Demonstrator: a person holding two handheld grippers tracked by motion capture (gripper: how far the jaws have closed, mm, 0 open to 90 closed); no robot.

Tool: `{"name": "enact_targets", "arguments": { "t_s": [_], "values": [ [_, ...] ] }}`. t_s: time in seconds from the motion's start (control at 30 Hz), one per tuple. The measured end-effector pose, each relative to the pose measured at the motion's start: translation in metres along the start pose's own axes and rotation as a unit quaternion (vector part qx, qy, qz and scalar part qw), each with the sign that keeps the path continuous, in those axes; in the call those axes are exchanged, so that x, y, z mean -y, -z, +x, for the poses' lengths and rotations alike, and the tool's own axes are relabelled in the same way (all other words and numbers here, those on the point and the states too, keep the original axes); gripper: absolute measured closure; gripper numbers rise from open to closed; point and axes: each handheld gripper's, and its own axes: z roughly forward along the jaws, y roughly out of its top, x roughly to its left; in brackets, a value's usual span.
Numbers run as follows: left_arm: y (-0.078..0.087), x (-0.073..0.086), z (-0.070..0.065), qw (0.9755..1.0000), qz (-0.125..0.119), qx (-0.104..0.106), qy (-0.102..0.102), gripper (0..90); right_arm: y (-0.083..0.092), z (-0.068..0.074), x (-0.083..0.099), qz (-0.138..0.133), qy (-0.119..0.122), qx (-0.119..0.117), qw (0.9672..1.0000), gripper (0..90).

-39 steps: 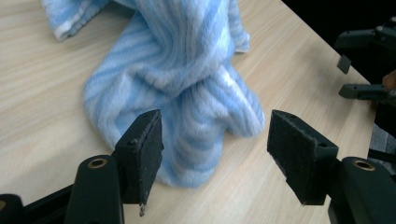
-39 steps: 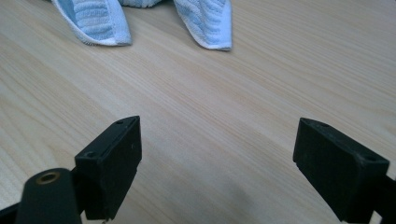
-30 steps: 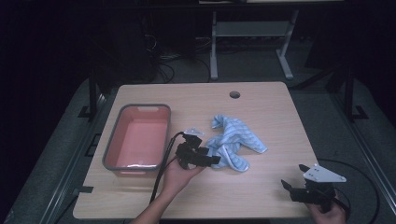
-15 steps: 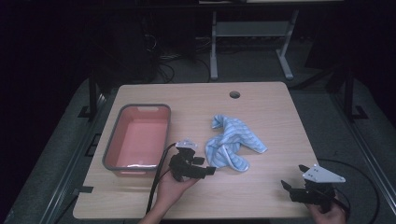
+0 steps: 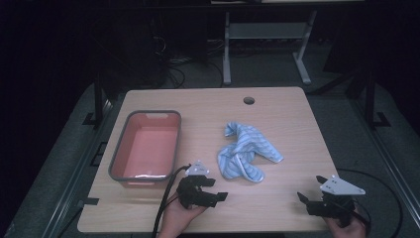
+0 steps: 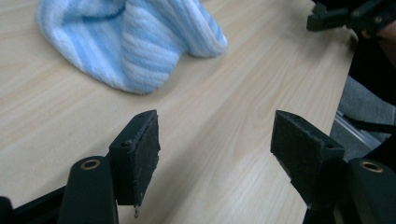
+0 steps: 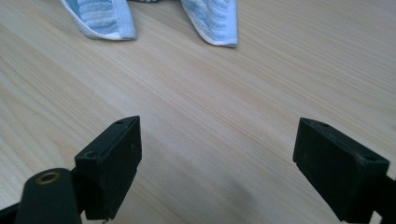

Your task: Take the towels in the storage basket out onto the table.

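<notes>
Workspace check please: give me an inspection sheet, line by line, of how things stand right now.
Surface: wooden table, bare around the things; a round hole near its far edge.
Job's things: crumpled blue striped towel lying mid-table; pink tub with a grey rim to its left, apart from the towel, apparently empty.
Clutter: nothing seen.
Grippers: left gripper near the front edge, jaws open, holding nothing; right gripper at the front right corner, jaws open, holding nothing.
Cables: black cable trailing from the left gripper over the front edge; another cable loops off the right side.
Surroundings: dark room; grey stand and floor wiring behind the table.
</notes>
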Motion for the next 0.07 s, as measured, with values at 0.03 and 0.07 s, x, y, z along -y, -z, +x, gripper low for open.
{"name": "enact_targets", "arguments": {
  "t_s": [0.03, 0.07],
  "values": [
    [0.0003, 0.0015, -0.0001, 1.0, 0.001, -0.003, -0.002, 31.8, 0.0008, 0.0009, 0.0, -0.003, 0.002, 0.001, 1.0, 14.9],
    [0.0006, 0.0024, 0.0003, 1.0, 0.001, -0.003, -0.004, 31.9, 0.0014, 0.0015, 0.0, -0.005, 0.002, 0.001, 1.0, 14.9]
  ]
}}
